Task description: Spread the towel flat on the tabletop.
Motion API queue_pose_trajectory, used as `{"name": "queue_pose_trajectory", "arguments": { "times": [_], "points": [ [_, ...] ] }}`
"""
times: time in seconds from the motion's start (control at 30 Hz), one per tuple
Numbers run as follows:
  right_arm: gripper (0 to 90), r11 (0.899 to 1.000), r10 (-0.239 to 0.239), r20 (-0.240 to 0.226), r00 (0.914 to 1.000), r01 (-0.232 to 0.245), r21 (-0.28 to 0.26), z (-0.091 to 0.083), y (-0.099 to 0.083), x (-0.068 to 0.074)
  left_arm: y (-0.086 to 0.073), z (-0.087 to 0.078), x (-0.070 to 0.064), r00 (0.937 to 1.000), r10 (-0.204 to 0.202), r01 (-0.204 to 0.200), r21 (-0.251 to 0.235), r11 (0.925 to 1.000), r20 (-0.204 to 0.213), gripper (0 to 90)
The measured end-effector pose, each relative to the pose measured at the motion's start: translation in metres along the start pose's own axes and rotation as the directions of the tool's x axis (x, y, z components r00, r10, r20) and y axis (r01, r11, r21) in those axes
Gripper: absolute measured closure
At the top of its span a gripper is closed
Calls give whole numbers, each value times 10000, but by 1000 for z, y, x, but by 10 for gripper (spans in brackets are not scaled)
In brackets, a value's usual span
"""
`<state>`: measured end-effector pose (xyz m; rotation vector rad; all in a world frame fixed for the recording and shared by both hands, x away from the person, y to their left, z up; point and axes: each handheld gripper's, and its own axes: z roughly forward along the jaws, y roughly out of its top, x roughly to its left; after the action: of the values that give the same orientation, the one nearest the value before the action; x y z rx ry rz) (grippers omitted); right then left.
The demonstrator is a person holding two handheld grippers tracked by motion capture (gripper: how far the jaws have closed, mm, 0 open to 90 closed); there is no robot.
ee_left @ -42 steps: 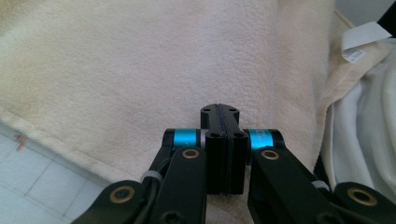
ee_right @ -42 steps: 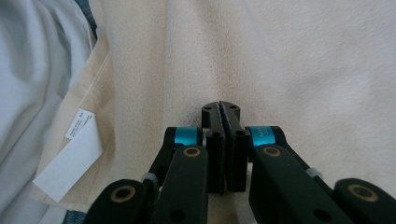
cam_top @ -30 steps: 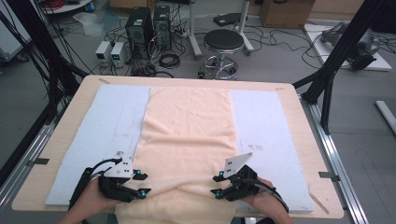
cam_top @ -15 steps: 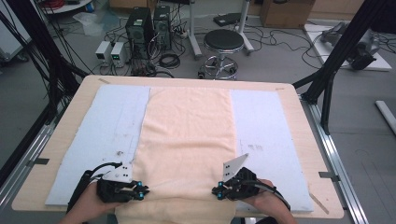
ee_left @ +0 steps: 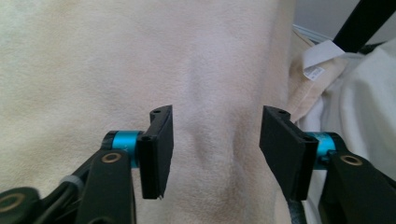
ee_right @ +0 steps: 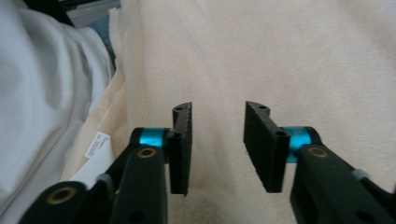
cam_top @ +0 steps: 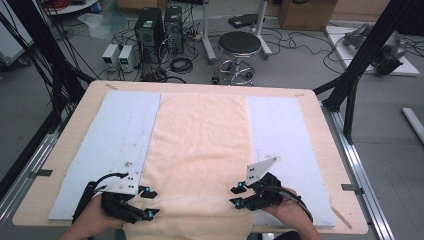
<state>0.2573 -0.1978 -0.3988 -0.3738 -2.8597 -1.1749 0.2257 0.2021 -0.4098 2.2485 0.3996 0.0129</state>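
Overhead, the towel (cam_top: 200,150) lies flat along the middle of the table (cam_top: 320,130) over a grey mat (cam_top: 120,135), and both hands sit low at its near edge, the left gripper (cam_top: 148,202) at the near left corner and the right gripper (cam_top: 236,196) at the near right corner, each pointing inward across the cloth. Along the left gripper (ee_left: 215,149), the jaws stand wide apart just above the towel (ee_left: 140,56), holding nothing, with a label (ee_left: 317,60) off to the right. Along the right gripper (ee_right: 217,144), the jaws likewise stand apart over the towel (ee_right: 280,56), empty, with a label (ee_right: 98,144) at the left.
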Motion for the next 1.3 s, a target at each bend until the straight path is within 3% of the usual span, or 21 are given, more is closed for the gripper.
{"name": "queue_pose_trajectory", "arguments": {
  "times": [0.13,0.2,0.23,0.3,0.43,0.57,0.7,0.8,0.93,1.07,1.17,1.3],
  "points": [
    [522,9987,-458,-358,9983,465,185,8,-3,8,-4,5,-3,9995,299,-297,378,9988,-64,451],
    [515,9969,-576,-245,9980,588,524,13,-6,12,-7,8,-2,9985,539,-531,743,9958,-81,562],
    [547,9953,-636,-194,9978,648,713,15,-7,12,-8,9,-1,9981,615,-605,826,9947,-92,650],
    [776,9930,-554,-410,9976,593,1017,19,-8,11,-7,9,3,9987,503,-498,783,9957,-47,773],
    [828,9962,-503,-41,9987,505,703,11,2,7,1,3,16,9993,-81,87,167,9998,-360,825],
    [811,9986,-176,644,9978,144,509,2,11,-8,10,5,35,9951,-397,395,-45,9992,-906,818],
    [778,9944,346,1133,9930,-456,955,13,10,-25,12,17,54,9757,-1168,1187,-8,9929,-1856,751],
    [730,9909,673,1329,9888,-818,1071,23,4,-33,12,23,59,9717,-1203,1267,191,9918,-2031,679],
    [637,9940,881,1531,9843,-968,504,15,0,-33,12,15,53,9706,-1128,1105,-226,9936,-2126,594],
    [613,9985,549,1799,9821,-535,-126,-1,3,-22,13,-1,42,9705,-827,704,-618,9956,-2267,542],
    [607,9998,165,1934,9810,-133,-177,-10,7,-11,11,-12,32,9687,-680,494,-827,9953,-2387,533],
    [605,9998,-104,1700,9854,133,-158,-13,8,4,5,-18,18,9737,-380,203,-808,9965,-2246,532]
  ]
}}
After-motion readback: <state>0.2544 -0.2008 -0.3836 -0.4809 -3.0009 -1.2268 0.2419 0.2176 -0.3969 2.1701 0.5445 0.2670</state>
